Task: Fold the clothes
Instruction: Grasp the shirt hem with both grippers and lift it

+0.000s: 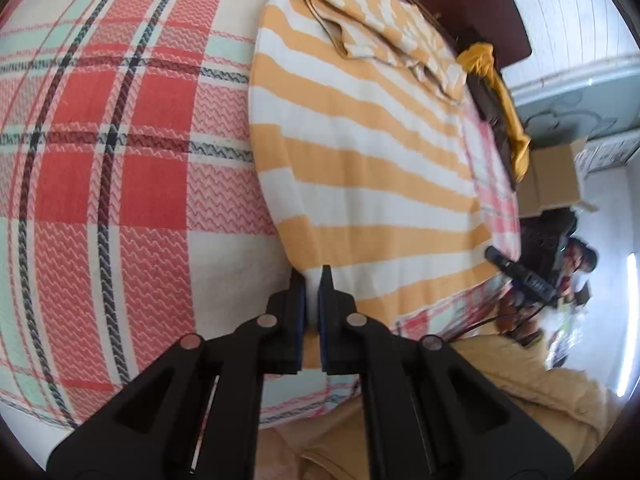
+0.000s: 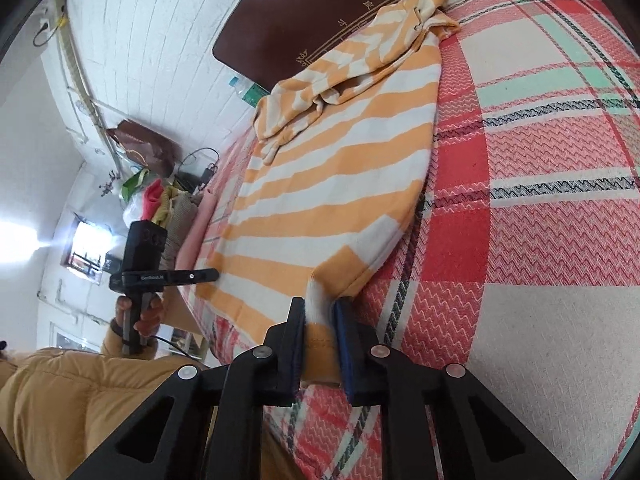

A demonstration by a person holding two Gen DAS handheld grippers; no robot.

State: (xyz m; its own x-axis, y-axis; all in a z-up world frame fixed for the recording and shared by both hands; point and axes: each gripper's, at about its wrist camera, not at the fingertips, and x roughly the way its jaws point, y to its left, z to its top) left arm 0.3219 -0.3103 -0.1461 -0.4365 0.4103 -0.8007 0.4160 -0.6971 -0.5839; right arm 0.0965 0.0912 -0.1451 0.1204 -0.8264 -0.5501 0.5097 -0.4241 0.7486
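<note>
An orange-and-white striped sweater (image 1: 360, 152) lies flat on a red plaid bedspread (image 1: 120, 160), its sleeves bunched across the far end (image 1: 380, 20). My left gripper (image 1: 313, 276) is shut, its tips pinching one near corner of the hem. In the right wrist view the same sweater (image 2: 340, 168) stretches away from me. My right gripper (image 2: 319, 306) is shut on the other hem corner, with fabric bunched between the pads. Each view also shows the other hand's gripper at the opposite corner: the right gripper (image 1: 490, 252) and the left gripper (image 2: 214, 273).
A dark brown headboard (image 2: 320, 20) stands beyond the sweater. A yellow garment (image 1: 496, 80) lies along the bed's edge near a cardboard box (image 1: 552, 176). Bags and piled clothes (image 2: 160, 200) sit beside the bed. The person's tan padded jacket (image 2: 60, 400) is close.
</note>
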